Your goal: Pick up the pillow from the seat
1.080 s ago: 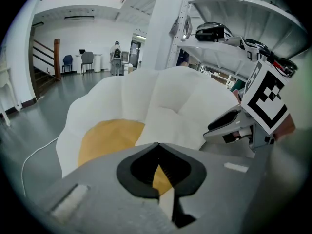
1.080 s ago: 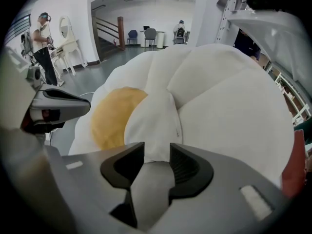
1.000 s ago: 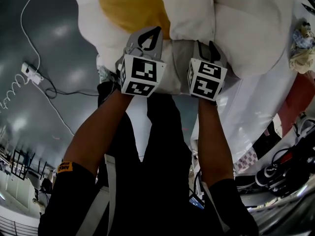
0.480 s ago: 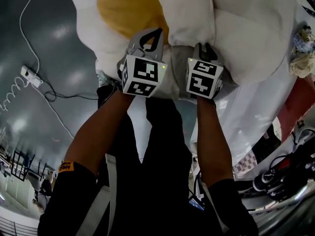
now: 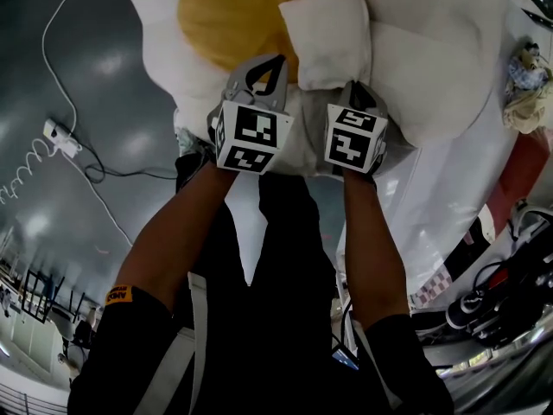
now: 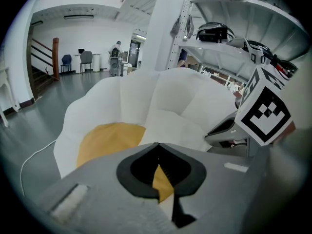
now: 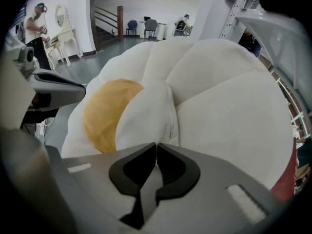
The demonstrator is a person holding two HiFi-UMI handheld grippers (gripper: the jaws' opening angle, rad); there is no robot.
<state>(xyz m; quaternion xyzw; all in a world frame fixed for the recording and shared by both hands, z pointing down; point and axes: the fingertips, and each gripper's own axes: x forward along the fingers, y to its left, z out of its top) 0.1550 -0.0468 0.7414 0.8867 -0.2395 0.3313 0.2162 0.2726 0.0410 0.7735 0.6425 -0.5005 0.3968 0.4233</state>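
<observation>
One plush, petal-lobed white pillow [image 5: 333,37] (yellow-centred, puffy)

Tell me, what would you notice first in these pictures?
A giant flower pillow, white petals around a yellow middle, fills the top of the head view. Just below it, the left gripper and the right gripper, both carrying black-and-white marker cubes, are shut on its near edge.
</observation>
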